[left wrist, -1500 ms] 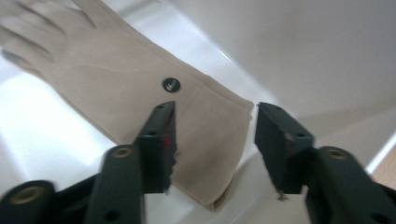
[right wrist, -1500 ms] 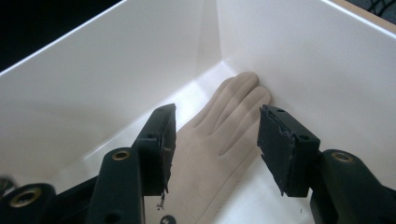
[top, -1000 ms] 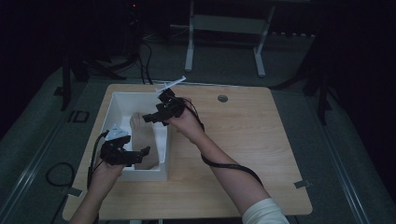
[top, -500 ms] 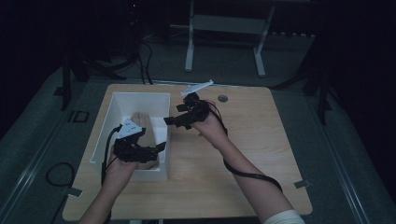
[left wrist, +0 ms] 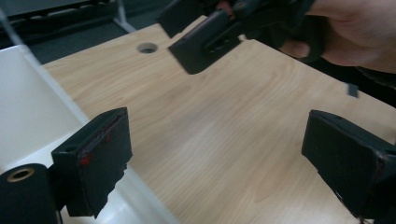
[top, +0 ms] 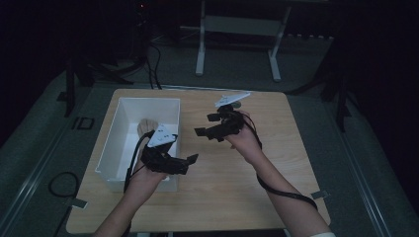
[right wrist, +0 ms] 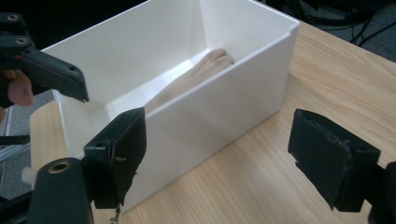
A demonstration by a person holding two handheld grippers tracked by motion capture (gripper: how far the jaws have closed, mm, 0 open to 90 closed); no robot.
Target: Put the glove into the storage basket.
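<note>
While both tongs hang empty above the tabletop [top: 296,163], a beige cloth item [right wrist: 196,77] lies inside the white bin [right wrist: 233,100]. In the right gripper view it sits on the bin floor toward the far end, at upper centre of the frame. It looks soft and folded, with a rounded, ribbed-looking end near the far corner and a long, smooth body running back toward the lower left. Its colour is a pale tan against the white walls. In the high view the cloth item [top: 146,127] shows as a small tan patch in the upper part of the bin [top: 121,123], which stands left of centre on the tabletop.

The left tongs [top: 188,160] sit at the bin's lower right corner, just over its right wall; in the left gripper view the two black jaws stand far apart with bare wood between them. The right tongs [top: 207,126] hover right of the bin, near the frame's centre, their jaws also spread wide, pointing toward the bin's side wall. A small round hole [left wrist: 147,47] marks the tabletop at upper left of the left gripper view.
</note>
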